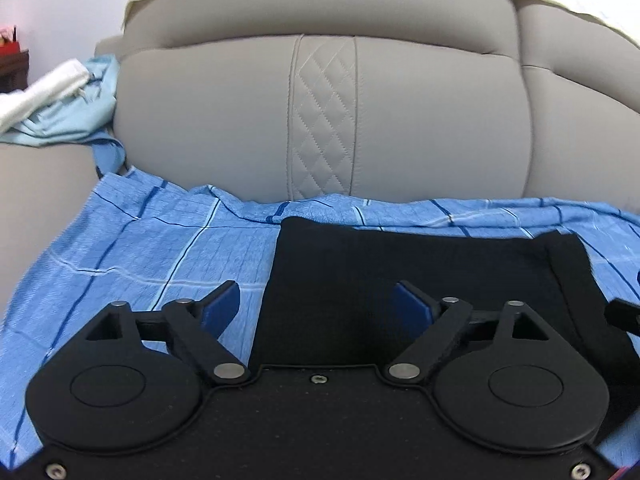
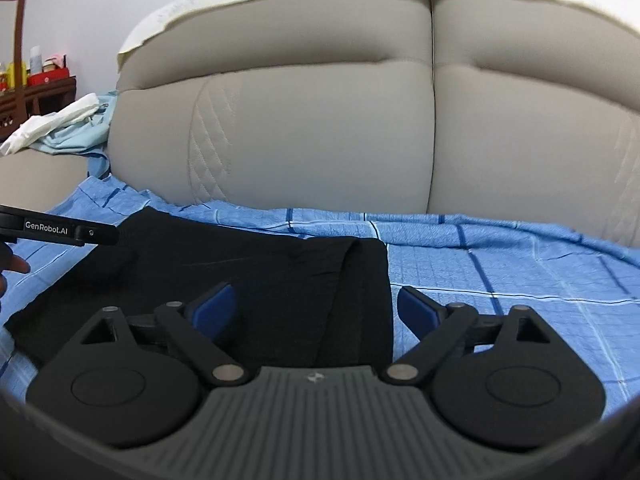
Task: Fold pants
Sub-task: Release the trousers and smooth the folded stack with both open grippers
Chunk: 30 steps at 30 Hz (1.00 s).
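The black pants (image 1: pixel 400 264) lie folded flat on the blue checked sheet (image 1: pixel 140 248) of the sofa seat, near the grey backrest (image 1: pixel 220 128). The left claw (image 1: pixel 316 300) and right claw (image 2: pixel 316 304) hang released over them, gripping nothing.

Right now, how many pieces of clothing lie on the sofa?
3: black folded pants on the blue checked sheet; pale blue garment and white garment on the armrest. Others may be hidden.

Black grippers (image 1: pixel 316 304), blue-padded fingers (image 2: pixel 416 308), silver pivot screws
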Tool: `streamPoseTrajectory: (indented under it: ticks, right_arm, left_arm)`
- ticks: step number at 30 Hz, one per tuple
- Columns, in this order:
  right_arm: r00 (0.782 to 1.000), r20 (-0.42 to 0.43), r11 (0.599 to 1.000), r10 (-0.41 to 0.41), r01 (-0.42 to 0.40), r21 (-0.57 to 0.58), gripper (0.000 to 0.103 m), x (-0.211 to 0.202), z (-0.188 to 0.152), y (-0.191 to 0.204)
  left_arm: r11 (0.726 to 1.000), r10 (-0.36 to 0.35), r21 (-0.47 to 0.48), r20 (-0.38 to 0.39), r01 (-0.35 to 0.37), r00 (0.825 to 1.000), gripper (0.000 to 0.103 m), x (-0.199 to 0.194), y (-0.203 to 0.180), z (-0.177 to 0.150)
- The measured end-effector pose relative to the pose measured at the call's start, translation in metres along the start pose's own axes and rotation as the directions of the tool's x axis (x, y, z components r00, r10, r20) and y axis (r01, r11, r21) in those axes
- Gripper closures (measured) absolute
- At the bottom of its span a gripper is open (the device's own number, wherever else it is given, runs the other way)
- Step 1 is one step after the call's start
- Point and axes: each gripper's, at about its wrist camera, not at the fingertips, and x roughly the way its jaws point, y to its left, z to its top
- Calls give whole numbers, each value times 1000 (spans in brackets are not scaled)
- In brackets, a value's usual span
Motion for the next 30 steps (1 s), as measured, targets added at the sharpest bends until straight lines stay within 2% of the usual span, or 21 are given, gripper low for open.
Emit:
streamPoseTrajectory:
  ticks: [5,10,15,21,26,30]
  right_arm:
    - [999,42,999,-16,18,-51,5,-16,-8,30]
    - [997,6,991,-75,75,-110,5,-11,-22,49]
    - [985,-50,979,-165,157,-128,5,-7,-39,43]
    - [973,-40,972,-227,225,-61,4,-11,-51,21]
    - [981,-58,980,-183,187,70,3,-14,-53,1]
    - [987,-14,986,-159,159,52,3,-37,-59,13]
  left_arm:
    - [1000,-8,14,10,8,1000,14,-28,-7,-22]
    - [999,3,53,-18,-2,1000,14,-36,-17,-46]
    - [995,30,92,-52,-25,998,13,-32,-22,-65]
    - [997,-2,72,-47,5,999,8,-37,-23,-74]
    - [999,12,54,-54,-9,998,8,-47,-25,-76]
    - [1000,-7,25,-50,9,999,6,-61,-25,-79]
